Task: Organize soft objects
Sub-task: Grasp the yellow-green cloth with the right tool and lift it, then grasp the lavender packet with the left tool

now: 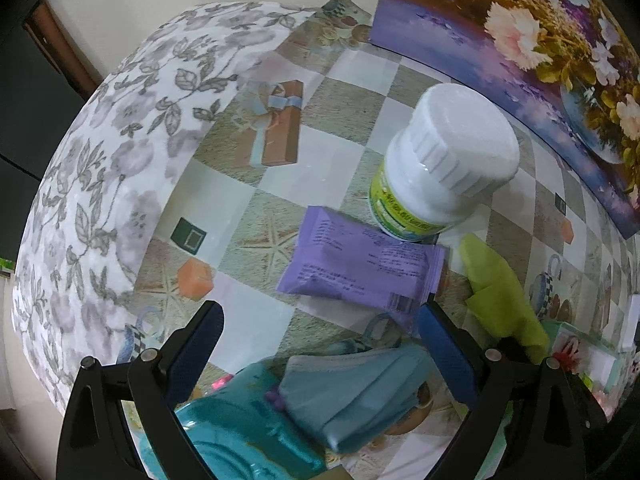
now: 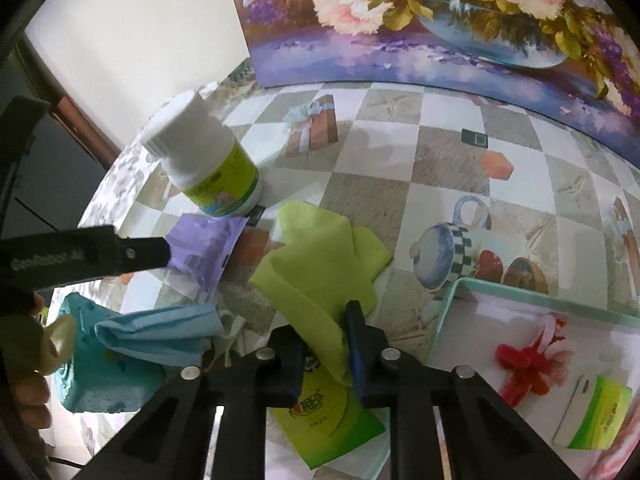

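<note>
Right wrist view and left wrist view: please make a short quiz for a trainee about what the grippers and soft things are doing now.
1. True or false: the right gripper is shut on the lime-green soft cloth.
2. What lies between the wide-open fingers of the left gripper?
A. light-blue folded face mask
B. white plastic bottle
3. Fill in: the bottle stands beside a ____ flat packet.

Key: 1 true; 2 A; 3 purple.

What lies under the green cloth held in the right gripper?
Under the green cloth, a green printed packet pokes out near the right gripper; the rest of it is covered.
</note>
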